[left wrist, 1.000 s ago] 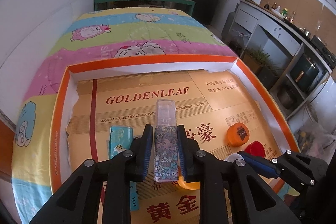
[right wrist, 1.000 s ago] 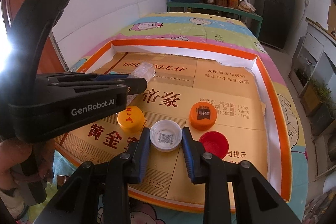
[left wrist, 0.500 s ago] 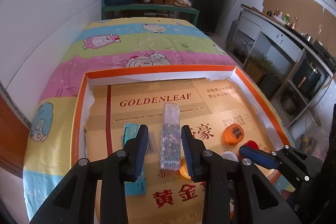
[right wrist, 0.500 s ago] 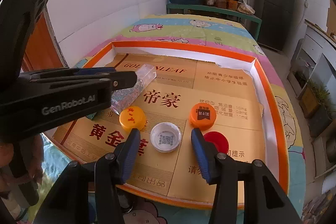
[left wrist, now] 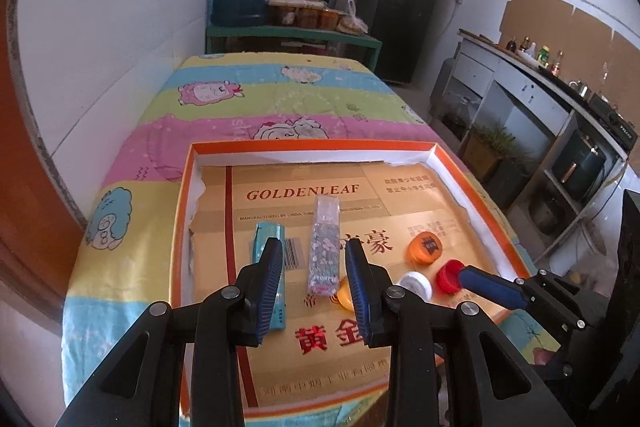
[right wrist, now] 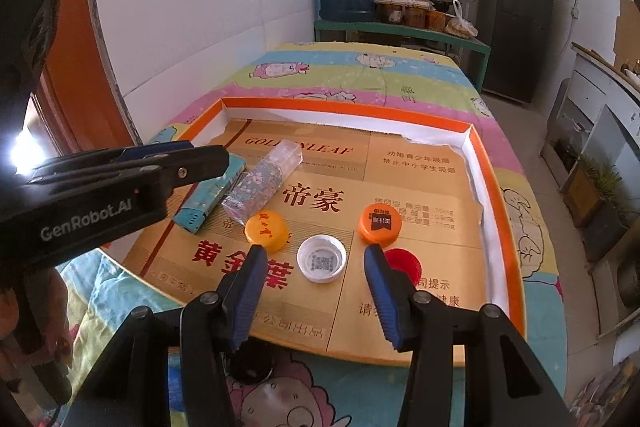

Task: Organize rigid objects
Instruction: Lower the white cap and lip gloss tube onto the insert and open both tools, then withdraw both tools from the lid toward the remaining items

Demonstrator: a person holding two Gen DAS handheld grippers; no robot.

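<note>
Left tongs: spread wide, empty, above floral bottle.
Right tongs: parted, empty, above white cap.

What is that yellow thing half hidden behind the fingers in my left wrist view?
Observer: A yellow cap with red characters on top, lying beside the near end of the bottle.
Operator: And the white disc next to it?
Observer: A white cap, open side up, with a QR code inside.
Operator: Is the other tool gripping it?
Observer: No. The right fingers are spread wide open; the cap shows between them, untouched.
</note>
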